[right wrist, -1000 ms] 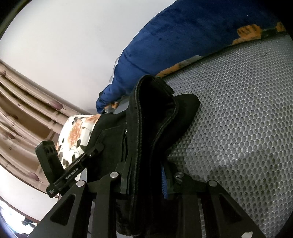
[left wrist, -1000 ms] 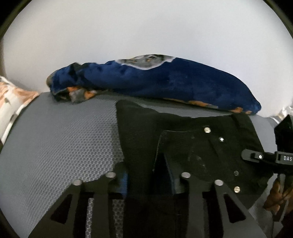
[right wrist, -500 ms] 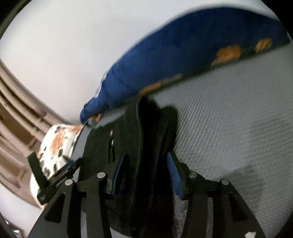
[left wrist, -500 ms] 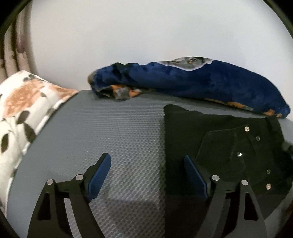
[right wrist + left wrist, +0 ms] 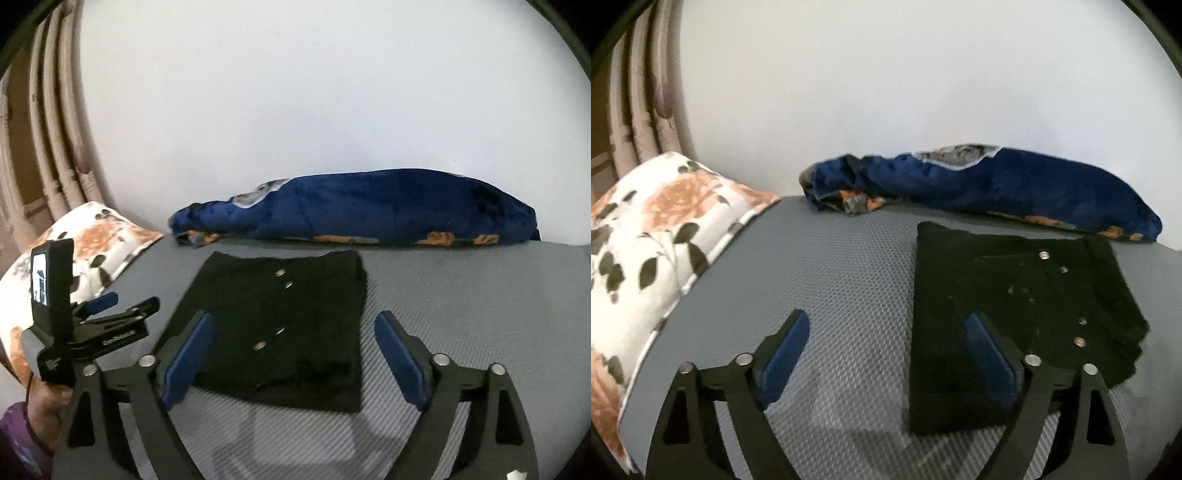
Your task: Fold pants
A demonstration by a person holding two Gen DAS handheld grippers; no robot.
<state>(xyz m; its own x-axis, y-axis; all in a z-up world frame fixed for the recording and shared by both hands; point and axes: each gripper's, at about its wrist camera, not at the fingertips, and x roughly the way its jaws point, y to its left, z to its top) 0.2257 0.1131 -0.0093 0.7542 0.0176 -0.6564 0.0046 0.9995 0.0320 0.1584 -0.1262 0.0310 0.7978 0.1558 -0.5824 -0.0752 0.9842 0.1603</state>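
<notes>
Grey mesh bed [image 5: 831, 280] by white wall — black pants [image 5: 280, 317] lie folded compact near its back edge; left gripper [image 5: 886, 354] & right gripper [image 5: 291, 350] jaws opening, nothing between — task prob. done.

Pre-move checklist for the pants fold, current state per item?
1. Left gripper free of cloth: ok, jaws opening, nothing between them, one blue pad over the garment's edge.
2. Right gripper free of cloth: ok, jaws opening, above the fabric, not pinching it.
3. Black folded pants with metal rivets lying flat on the grey mesh mattress: ok, compact rectangle.
4. Fold edges aligned: cannot tell, black on black hides the layers.
5. Pants apart from the rolled dark blue plush blanket: ok, grey strip shows between them.
6. Pants apart from the white floral pillow: ok.
</notes>
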